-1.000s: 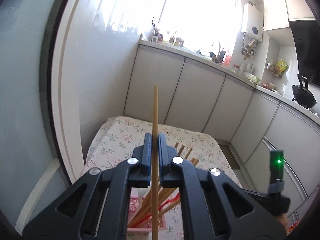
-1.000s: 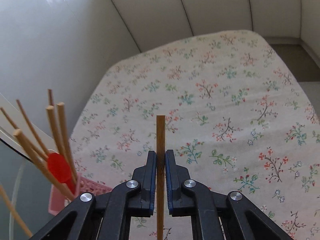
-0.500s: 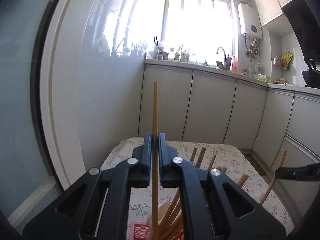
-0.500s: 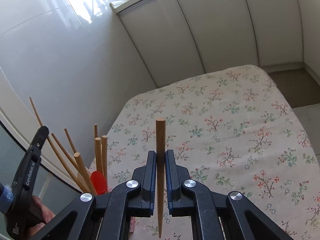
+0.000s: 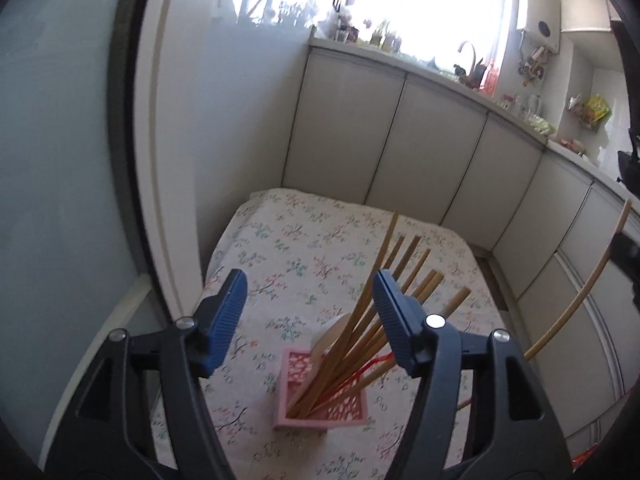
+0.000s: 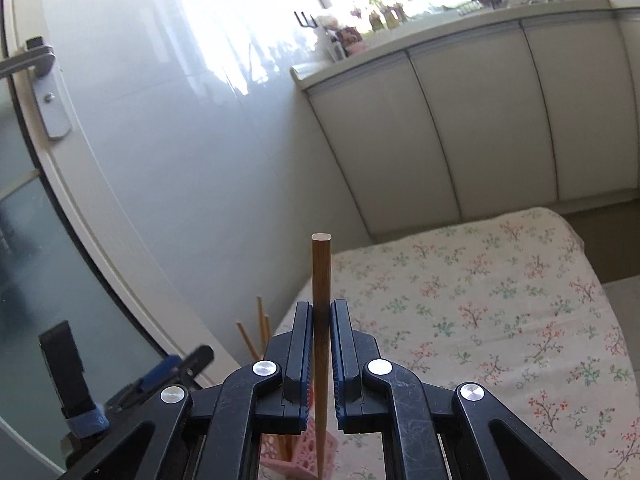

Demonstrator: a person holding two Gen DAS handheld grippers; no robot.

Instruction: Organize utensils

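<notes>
1. Broadly, a table under a flowered cloth [image 5: 304, 256] fills both views, with cabinets and a bright window behind it.
2. Next in size, the left gripper [image 5: 310, 322] is opening its jaws; no stick lies between the blue pads, and it hangs just above the pink holder [image 5: 320, 412].
3. That holder stands near the table's close edge, packed with wooden chopsticks [image 5: 384, 300] that fan up and to the right, plus something red among them.
4. Clamped tight in the right gripper [image 6: 320, 344], one more chopstick [image 6: 321, 272] stands upright between the narrow jaws.
5. To do this step well, I would bring that stick over the holder's open top, tip first, and let go only once the tip sits inside the rim, clear of the leaning bundle.
6. Only the left view shows the holder's whole contents; the right view catches just its pink corner and a few stick tops, yet it alone shows the door handle [image 6: 40, 76].
</notes>
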